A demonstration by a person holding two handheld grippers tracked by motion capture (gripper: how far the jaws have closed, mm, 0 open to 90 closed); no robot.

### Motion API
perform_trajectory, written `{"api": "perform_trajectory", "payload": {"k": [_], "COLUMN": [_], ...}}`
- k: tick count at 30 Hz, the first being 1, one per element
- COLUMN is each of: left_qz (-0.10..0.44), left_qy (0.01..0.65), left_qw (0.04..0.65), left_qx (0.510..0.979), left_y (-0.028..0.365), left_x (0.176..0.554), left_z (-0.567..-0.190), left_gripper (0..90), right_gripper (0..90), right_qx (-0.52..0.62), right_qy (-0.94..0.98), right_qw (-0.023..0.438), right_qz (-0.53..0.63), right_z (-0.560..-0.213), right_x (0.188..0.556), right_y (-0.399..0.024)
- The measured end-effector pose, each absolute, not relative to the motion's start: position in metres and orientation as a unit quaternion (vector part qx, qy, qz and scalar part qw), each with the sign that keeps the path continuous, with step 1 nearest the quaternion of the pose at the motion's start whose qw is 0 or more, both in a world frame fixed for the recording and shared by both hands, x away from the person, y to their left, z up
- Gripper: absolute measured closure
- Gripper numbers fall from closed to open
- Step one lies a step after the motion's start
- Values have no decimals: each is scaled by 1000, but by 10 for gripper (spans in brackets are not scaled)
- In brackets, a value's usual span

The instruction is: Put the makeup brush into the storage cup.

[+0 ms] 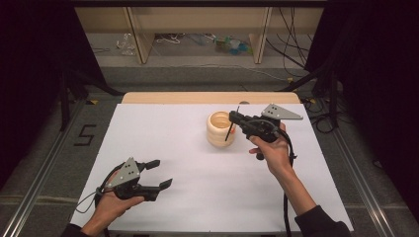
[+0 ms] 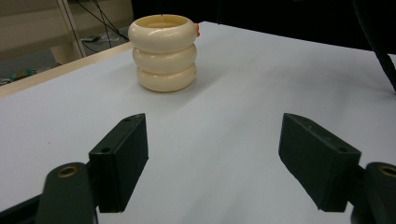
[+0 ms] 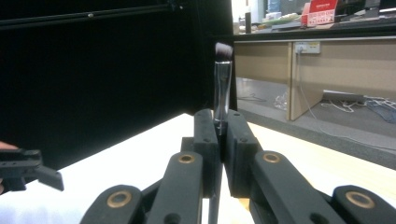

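Observation:
A cream holder of three stacked rings (image 1: 219, 129) (image 2: 163, 51) stands upright on the white table (image 1: 173, 143), right of centre toward the far side. My right gripper (image 1: 233, 117) (image 3: 219, 123) hovers at its right rim, shut on a thin make-up brush (image 1: 230, 126) (image 3: 222, 79). The brush has a dark handle, a silver ferrule and dark bristles on top; its lower end reaches down at the holder's mouth. A small orange bit (image 2: 197, 29) shows at the holder's rim. My left gripper (image 1: 162, 173) (image 2: 212, 126) rests near the front left, open and empty, and points toward the holder.
A wooden strip (image 1: 207, 97) borders the table's far edge. Beyond it are grey floor, loose cables (image 1: 291, 44) and wooden furniture legs (image 1: 141, 44). Black stands (image 1: 64, 94) flank the table. In the right gripper view the left gripper (image 3: 28, 170) shows at the far left.

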State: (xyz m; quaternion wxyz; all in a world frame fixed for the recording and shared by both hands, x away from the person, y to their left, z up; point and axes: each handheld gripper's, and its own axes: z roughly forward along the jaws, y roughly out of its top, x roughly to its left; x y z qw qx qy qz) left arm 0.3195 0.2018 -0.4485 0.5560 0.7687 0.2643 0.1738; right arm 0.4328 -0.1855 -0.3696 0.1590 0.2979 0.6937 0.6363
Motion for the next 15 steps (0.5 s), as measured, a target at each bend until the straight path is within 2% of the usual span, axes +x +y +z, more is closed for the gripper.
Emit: {"api": "perform_trajectory", "payload": {"k": [8,15], "left_qz": [174,175], "left_qy": [266,259], "left_qw": [558,558], "left_qx": [766,768], "left_y": [201,200], "left_x": [318,318], "left_z": [-448,-447], "left_gripper": [213,204], "right_gripper": [851,851], "right_qx": [298,306], "right_qy": [692,690], "right_qw": [178,176], "right_qz": [633,632], "right_z": [-367,-361], "right_x": [441,446], "right_y": [-184,-184]}}
